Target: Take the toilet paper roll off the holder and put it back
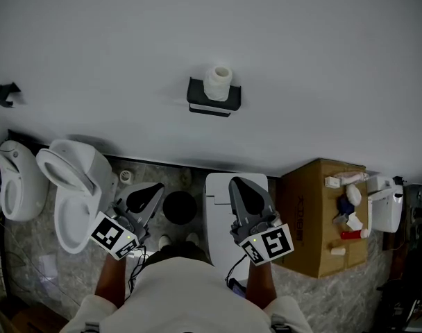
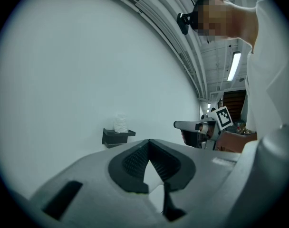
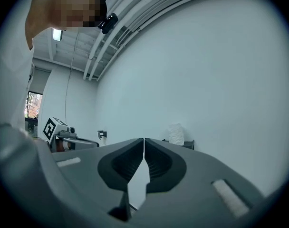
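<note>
L hand-held gripper (image 1: 156,186), R hand-held gripper (image 1: 234,182) pressed together, toilet paper roll (image 1: 217,82) on holder (image 1: 212,105), cardboard box (image 1: 314,214) rt

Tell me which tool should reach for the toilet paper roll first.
Right, probably. In the head view the right tool sits almost straight below the white toilet paper roll on its black wall holder; the left tool is farther aside. Both are shut and empty.

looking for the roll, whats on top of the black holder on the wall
A white roll stands upright on the holder, with nothing else there. What keeps it in place cannot be seen: the roll itself covers that spot.
</note>
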